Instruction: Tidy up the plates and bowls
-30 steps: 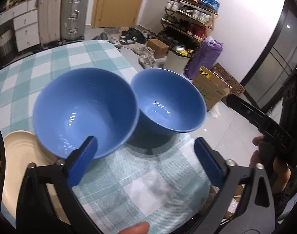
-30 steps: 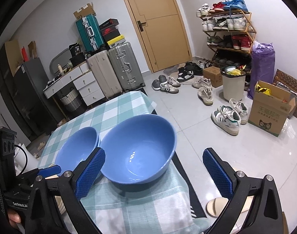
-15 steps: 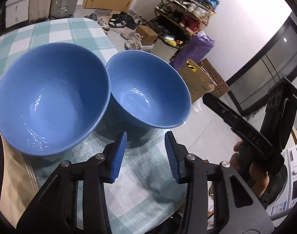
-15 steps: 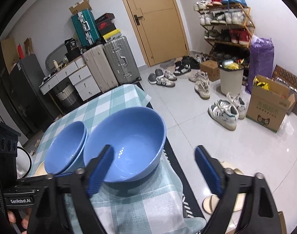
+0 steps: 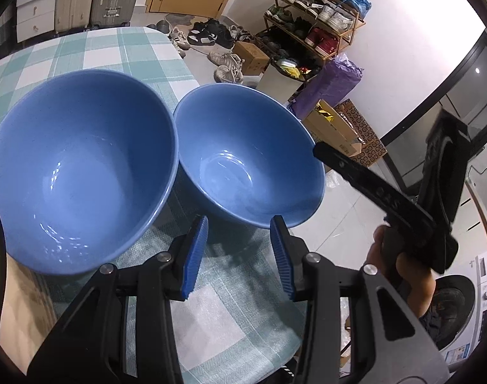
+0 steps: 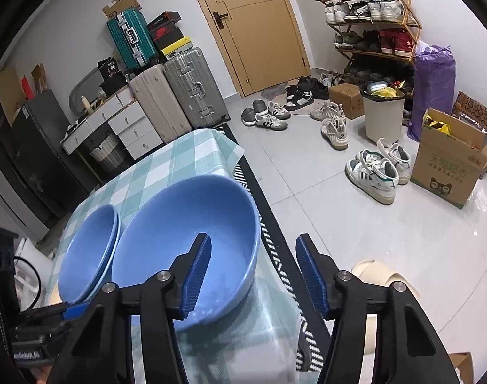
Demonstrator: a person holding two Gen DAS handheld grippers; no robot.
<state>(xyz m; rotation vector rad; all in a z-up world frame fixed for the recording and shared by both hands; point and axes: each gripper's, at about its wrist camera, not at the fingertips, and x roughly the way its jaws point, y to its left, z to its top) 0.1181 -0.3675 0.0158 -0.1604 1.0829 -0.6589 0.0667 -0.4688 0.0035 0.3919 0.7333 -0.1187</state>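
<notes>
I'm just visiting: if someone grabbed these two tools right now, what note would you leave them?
Left gripper: open, empty, just short of the edge bowl.
Right gripper: jaws closing astride that bowl's rim, not gripping yet.
Other bowl sits beside it on the table, cream plate next to it.
Done: nothing lifted.
Left: stack the bowls, sort the plate.

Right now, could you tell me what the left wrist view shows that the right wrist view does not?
Only the left wrist view shows the hand holding the right gripper, and the left gripper open before the near bowl's rim.

Only the right wrist view shows the teal suitcase and the right gripper closing astride that rim.

Both show the two blue bowls, the checked tablecloth and the shoe rack.
</notes>
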